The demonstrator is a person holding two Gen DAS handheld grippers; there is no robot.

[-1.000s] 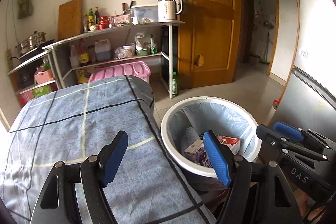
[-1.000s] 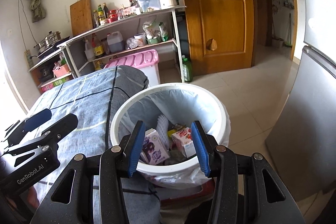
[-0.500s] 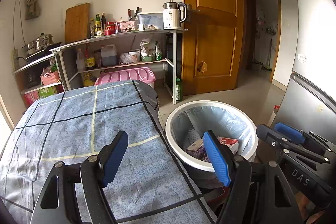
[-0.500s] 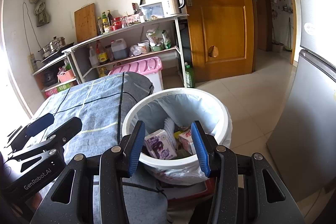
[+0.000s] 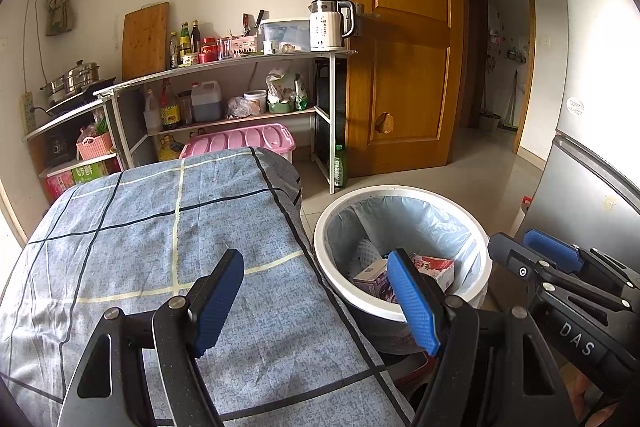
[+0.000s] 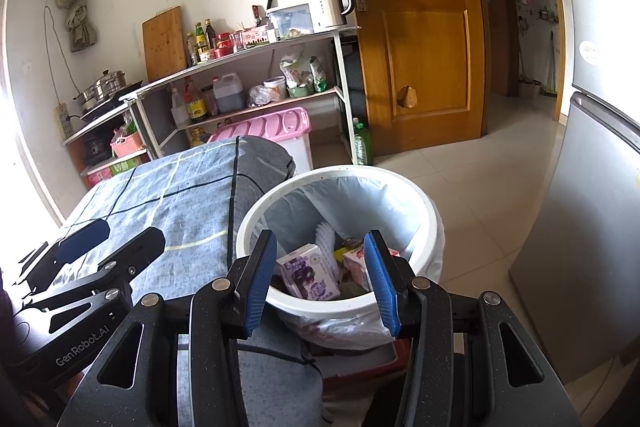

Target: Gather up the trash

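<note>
A white trash bin (image 6: 424, 203) with a pale blue liner stands beside the cloth-covered table; it also shows in the left wrist view (image 5: 340, 291). Inside lie a purple carton (image 6: 308, 273), a red-and-white carton (image 6: 354, 267) and white foam netting (image 6: 326, 239). My right gripper (image 6: 320, 287) is open and empty, held above the bin's near rim. My left gripper (image 5: 316, 303) is open and empty, over the table's right edge next to the bin. Each gripper shows in the other's view, the right (image 5: 560, 283) and the left (image 6: 92, 259).
A table under a blue checked cloth (image 5: 160, 247) fills the left. Behind it stand metal shelves (image 5: 224, 67) with bottles and a kettle (image 5: 330, 25), and a pink storage box (image 5: 240, 141). A wooden door (image 5: 400, 67) and a grey fridge (image 6: 592, 227) stand right.
Both grippers have drawn back and up from the bin, so it looks smaller and lower. Both stay open and empty.
</note>
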